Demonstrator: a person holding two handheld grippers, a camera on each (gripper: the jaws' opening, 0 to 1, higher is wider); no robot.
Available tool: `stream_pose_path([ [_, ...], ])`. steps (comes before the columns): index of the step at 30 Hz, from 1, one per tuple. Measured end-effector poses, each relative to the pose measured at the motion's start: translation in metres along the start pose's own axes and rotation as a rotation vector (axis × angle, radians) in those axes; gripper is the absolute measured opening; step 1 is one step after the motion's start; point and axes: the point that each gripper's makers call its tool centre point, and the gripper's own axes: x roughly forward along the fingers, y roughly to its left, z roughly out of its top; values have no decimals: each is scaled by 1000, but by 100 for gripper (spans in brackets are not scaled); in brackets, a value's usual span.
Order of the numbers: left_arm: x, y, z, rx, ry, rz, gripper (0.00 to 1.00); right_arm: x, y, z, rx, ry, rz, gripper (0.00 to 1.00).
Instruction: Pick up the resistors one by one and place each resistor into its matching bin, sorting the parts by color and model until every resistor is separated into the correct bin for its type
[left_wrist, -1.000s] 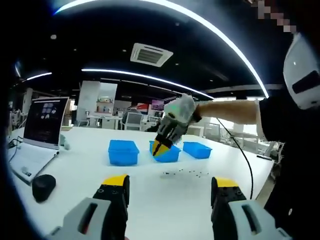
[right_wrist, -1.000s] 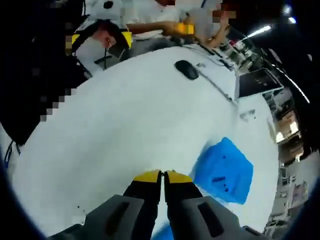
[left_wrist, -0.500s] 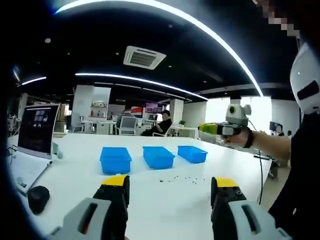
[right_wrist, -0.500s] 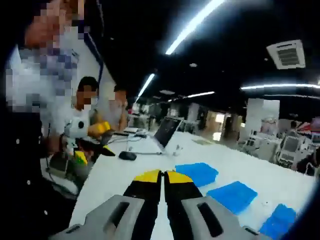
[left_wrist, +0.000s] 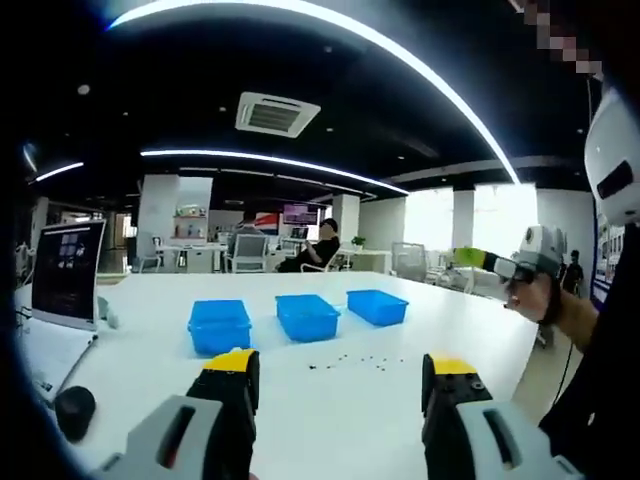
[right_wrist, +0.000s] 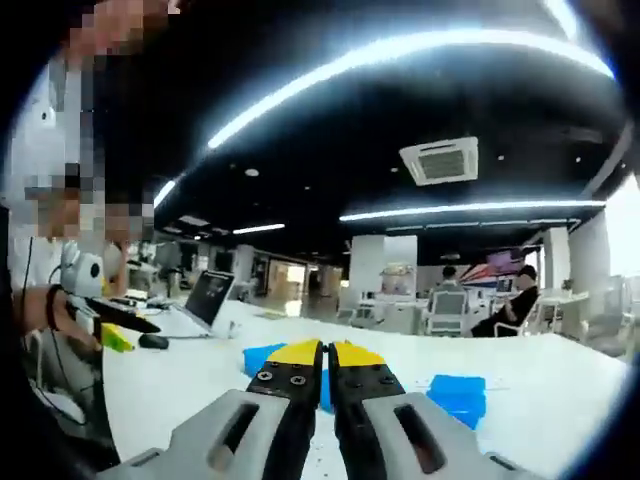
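Note:
Three blue bins stand in a row on the white table: left bin (left_wrist: 220, 325), middle bin (left_wrist: 308, 315), right bin (left_wrist: 377, 305). Several tiny dark resistors (left_wrist: 355, 359) lie scattered in front of them. My left gripper (left_wrist: 340, 366) hovers low over the table's near side, open, with nothing between its yellow-tipped jaws. A hand holds my right gripper (left_wrist: 468, 258) at the far right, well above the table and away from the bins. In the right gripper view its jaws (right_wrist: 326, 352) are shut, with nothing visible between them. Behind them show two blue bins (right_wrist: 458, 395) (right_wrist: 262, 358).
An open laptop (left_wrist: 62, 276) and a black mouse (left_wrist: 74, 410) sit at the table's left end. The left gripper (right_wrist: 135, 322) shows at the left of the right gripper view, near the laptop (right_wrist: 206, 296) and mouse (right_wrist: 153, 341). People sit at desks far behind.
The right gripper has lifted away from the middle bin and swung out to the right, still shut. Its view now looks level across the room. The left gripper stays open.

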Motion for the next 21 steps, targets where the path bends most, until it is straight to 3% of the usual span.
stream_pose_path([
  [2, -2, -1, 0, 2, -3, 0, 67, 13, 0, -2, 13, 12, 17, 6],
  [3, -3, -1, 1, 0, -6, 1, 67, 22, 8, -3, 18, 10, 73, 6],
  [5, -6, -1, 1, -2, -9, 6, 67, 42, 8, -5, 2, 16, 82, 6],
  [10, -15, 1, -1, -6, -10, 21, 67, 106, 5, -20, -18, 65, 129, 6],
  [17, -21, 8, -1, -17, -19, 44, 67, 181, -19, -42, 16, 128, 79, 6],
  [21, -24, 9, 1, -15, -22, 49, 67, 215, -29, -58, -8, 171, 61, 6],
])
